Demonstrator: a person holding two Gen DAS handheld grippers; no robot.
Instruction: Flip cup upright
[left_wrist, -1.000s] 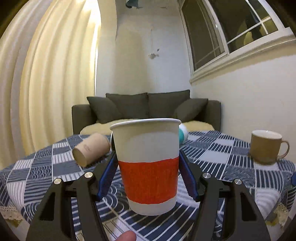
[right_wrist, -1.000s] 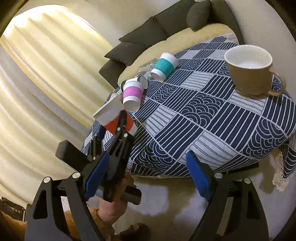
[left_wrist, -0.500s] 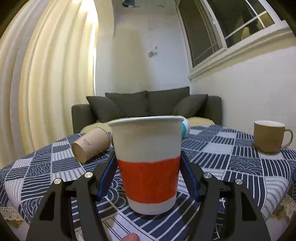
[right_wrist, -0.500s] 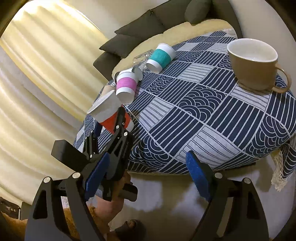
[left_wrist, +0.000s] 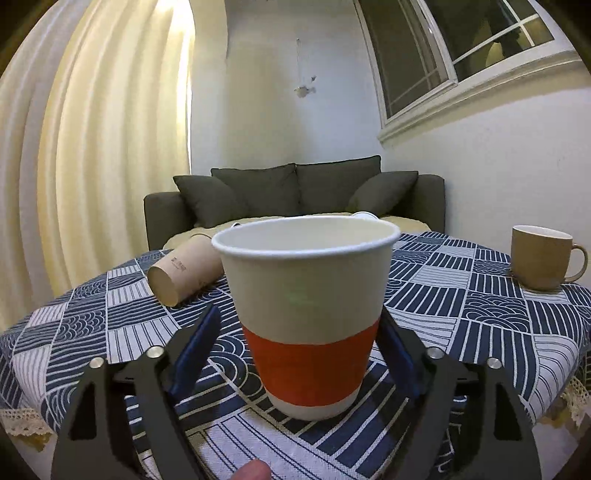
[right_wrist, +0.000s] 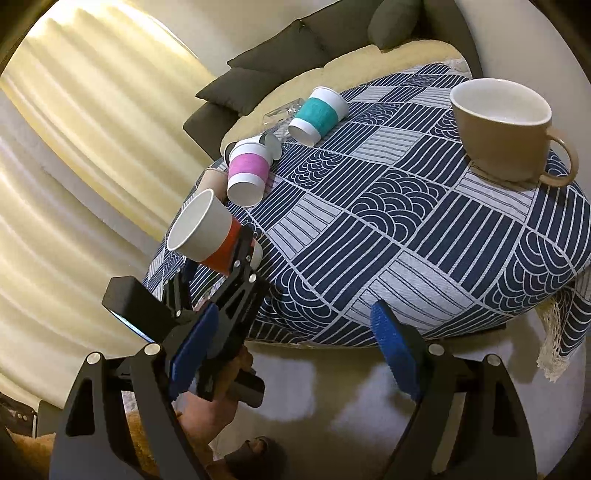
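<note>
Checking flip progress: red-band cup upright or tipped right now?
Upright: the red-band cup has its rim up and base on the tablecloth, between the left gripper pads, which look opened.

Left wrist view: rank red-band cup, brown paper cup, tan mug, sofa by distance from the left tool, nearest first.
1. red-band cup, upright between the left tool fingers.
2. brown paper cup, lying on its side, back left.
3. tan mug, far right; close to 2.
4. sofa, behind the table.

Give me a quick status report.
Left tool open around red-banded cup, now released. Cup upright on tablecloth. Right tool open, empty, off the table edge. Nothing blocking.
</note>
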